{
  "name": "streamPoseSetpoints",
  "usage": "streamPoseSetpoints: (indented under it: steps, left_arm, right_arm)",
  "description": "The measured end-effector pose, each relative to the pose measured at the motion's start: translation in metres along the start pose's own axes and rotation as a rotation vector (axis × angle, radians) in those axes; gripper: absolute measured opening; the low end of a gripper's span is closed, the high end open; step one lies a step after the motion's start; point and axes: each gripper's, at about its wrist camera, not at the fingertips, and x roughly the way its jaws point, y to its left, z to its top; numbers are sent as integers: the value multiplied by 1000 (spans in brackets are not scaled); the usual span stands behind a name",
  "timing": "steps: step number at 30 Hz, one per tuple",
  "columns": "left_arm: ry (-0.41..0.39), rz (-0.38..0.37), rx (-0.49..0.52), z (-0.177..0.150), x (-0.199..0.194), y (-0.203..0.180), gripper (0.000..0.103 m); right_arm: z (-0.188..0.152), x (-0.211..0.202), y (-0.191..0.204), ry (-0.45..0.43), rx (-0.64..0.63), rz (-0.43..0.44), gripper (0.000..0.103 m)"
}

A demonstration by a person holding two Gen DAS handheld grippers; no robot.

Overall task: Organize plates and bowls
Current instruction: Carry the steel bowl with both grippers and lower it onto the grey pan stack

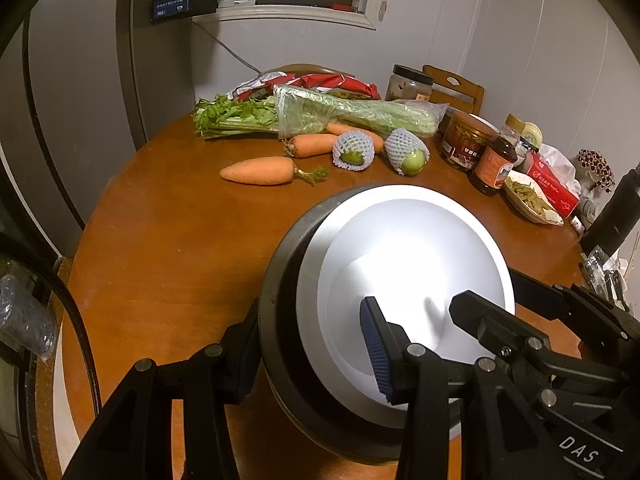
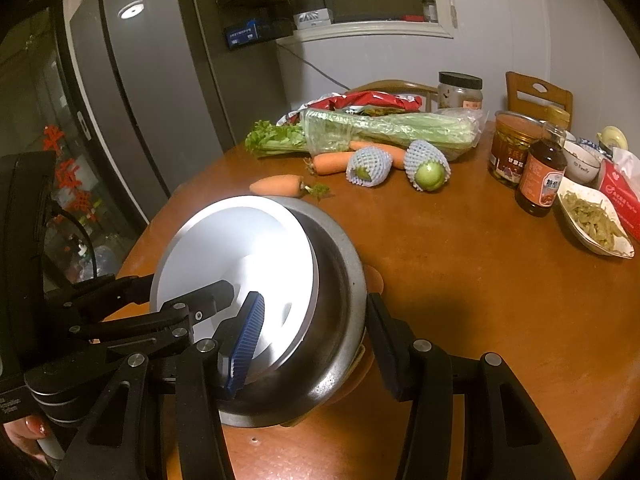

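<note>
A steel bowl (image 1: 280, 280) (image 2: 340, 280) stands near the front of the round wooden table (image 1: 168, 240) (image 2: 460, 280). A white plate (image 1: 400, 248) (image 2: 232, 240) sits tilted in it. My left gripper (image 1: 312, 352) straddles the bowl's left rim, one finger outside, the blue-padded finger (image 1: 376, 348) over the plate. My right gripper (image 2: 312, 344) straddles the bowl's right rim, its blue pad (image 2: 246, 336) inside, the other finger outside. Both stand wide apart; whether they press the rim is unclear. Each gripper shows in the other's view.
Carrots (image 1: 260, 170), two net-wrapped green fruits (image 1: 354, 151), bagged celery (image 1: 320, 114) lie at the back. Jars and a sauce bottle (image 2: 540, 176), a dish of green vegetables (image 2: 596, 224) and a red tissue box (image 1: 552, 184) stand right. A fridge (image 2: 140, 100) stands left.
</note>
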Motion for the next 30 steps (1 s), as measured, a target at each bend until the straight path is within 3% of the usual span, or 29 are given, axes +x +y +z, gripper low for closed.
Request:
streamPoseSetpoints:
  steps: [30]
  left_arm:
    - [4, -3, -10, -2, 5, 0, 47]
  right_arm:
    - [-5, 1, -4, 6, 20, -5, 55]
